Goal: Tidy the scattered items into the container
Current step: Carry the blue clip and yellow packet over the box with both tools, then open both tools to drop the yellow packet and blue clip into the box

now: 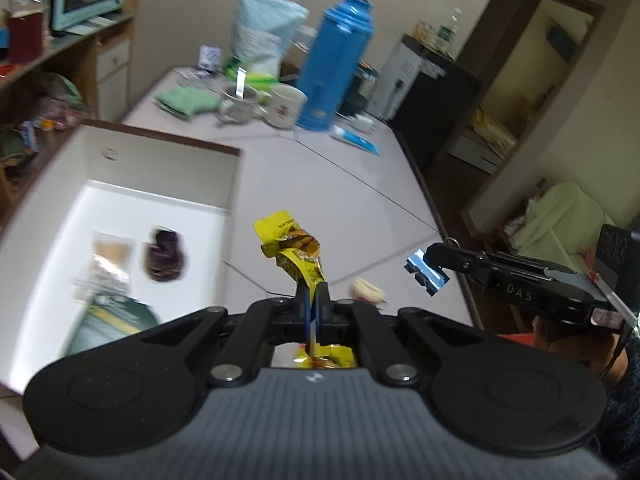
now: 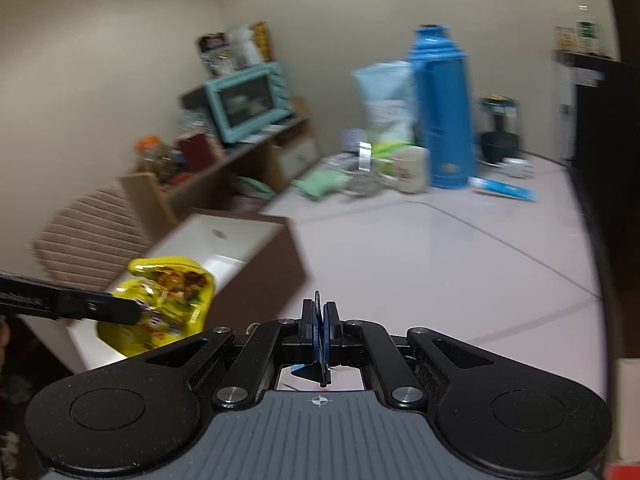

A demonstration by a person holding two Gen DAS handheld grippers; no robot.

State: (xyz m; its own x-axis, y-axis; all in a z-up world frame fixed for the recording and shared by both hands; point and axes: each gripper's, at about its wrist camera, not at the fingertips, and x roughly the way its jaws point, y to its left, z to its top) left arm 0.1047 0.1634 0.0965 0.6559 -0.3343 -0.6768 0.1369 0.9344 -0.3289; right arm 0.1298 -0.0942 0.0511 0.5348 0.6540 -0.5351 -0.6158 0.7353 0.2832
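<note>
My left gripper (image 1: 313,294) pinches a yellow snack packet (image 1: 294,250).
White container (image 1: 168,168) sits at ten o'clock; my right gripper (image 2: 320,312) is closed, empty.

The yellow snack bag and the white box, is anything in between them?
Nothing. In the left wrist view, only bare table lies between the yellow snack bag, pinched in the left gripper, and the white box.
</note>
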